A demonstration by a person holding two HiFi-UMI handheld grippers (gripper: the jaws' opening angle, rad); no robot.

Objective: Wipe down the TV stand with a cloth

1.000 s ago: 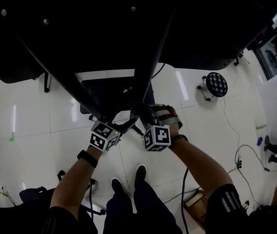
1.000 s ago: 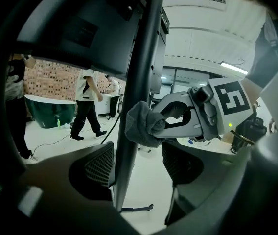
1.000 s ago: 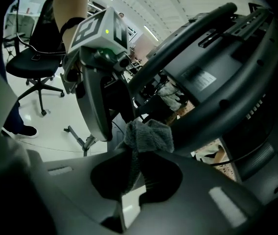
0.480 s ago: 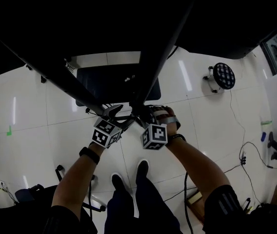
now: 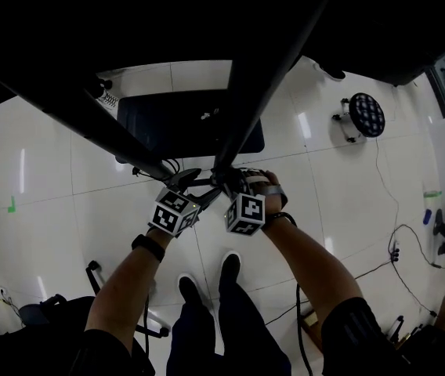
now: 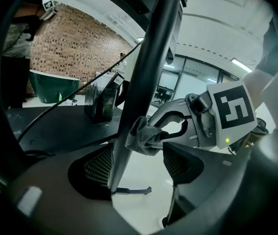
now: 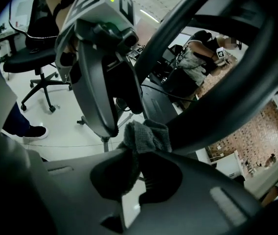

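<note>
On the slanted pole (image 5: 263, 84) of the TV stand, our right hand-held gripper (image 7: 135, 160) pinches the grey cloth (image 7: 146, 133) and has slid slightly farther from the base plate (image 5: 168, 124). Our left hand-held gripper (image 6: 139, 165) stays spread around the pole, so the wiping advances.

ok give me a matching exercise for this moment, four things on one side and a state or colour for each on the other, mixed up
Things:
1. cloth
2. left gripper
3. right gripper
4. floor

States:
a. glossy white tiles
b. jaws apart
c. shut on the cloth
d. grey, pressed against the black strut

Pairs: 1-d, 2-b, 3-c, 4-a
</note>
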